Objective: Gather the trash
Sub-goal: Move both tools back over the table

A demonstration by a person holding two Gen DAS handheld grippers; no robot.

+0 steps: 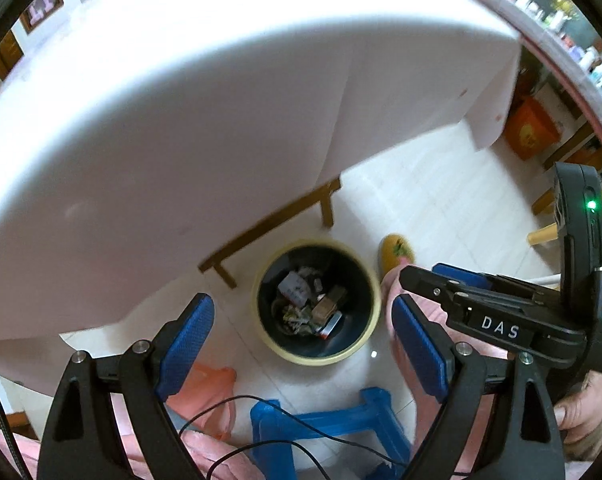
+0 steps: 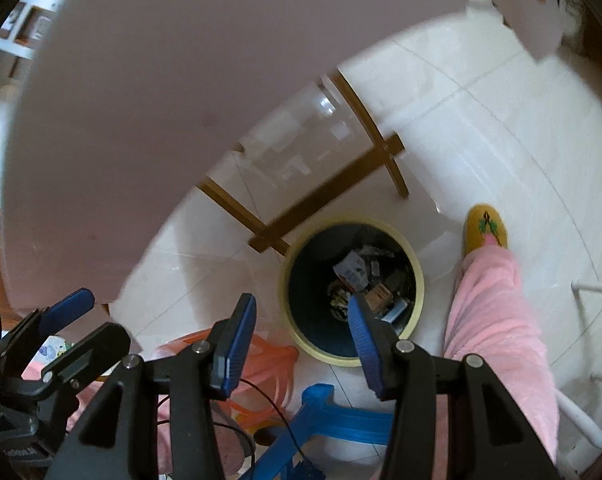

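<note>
Several scraps of trash (image 1: 311, 306), small cartons and crumpled paper, lie in the bin (image 1: 375, 308) on the floor beside the tabletop (image 1: 181, 120); they look light and crushable, best pinched across a flat side. Left gripper (image 1: 305, 344) and right gripper (image 2: 297, 344) hang above, jaws apart and empty.

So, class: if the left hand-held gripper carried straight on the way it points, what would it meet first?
Probably the trash bin on the floor: it lies between the open left hand-held gripper pads, nothing visibly between, though depth is unclear.
</note>
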